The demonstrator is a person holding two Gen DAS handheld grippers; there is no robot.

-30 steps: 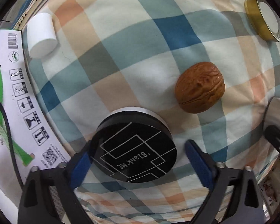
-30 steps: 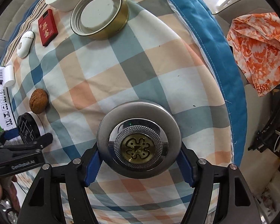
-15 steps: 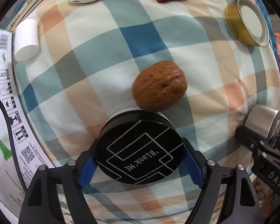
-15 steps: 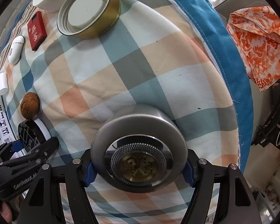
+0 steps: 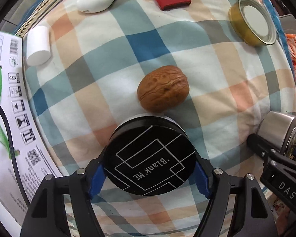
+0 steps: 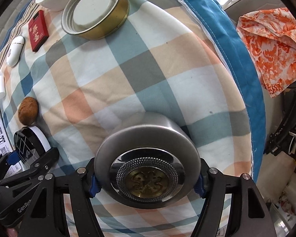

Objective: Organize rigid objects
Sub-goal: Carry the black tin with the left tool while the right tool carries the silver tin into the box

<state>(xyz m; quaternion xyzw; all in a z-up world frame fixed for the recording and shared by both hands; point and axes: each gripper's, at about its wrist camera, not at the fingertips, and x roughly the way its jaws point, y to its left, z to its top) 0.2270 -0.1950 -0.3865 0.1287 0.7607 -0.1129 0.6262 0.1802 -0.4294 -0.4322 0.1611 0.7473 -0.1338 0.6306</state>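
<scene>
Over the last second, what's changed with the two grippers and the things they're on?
The left hand-held gripper has closed in from wide open; its jaws, still closing, now grip the black round tin by its sides and lift it. The right hand-held gripper stayed clamped on the silver metal tin. The walnut and gold lid stayed put on the checked cloth.

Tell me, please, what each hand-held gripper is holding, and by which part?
The left hand-held gripper is closing on the black round case at its side rim; the right hand-held gripper clamps the silver round tin by its side wall.
</scene>
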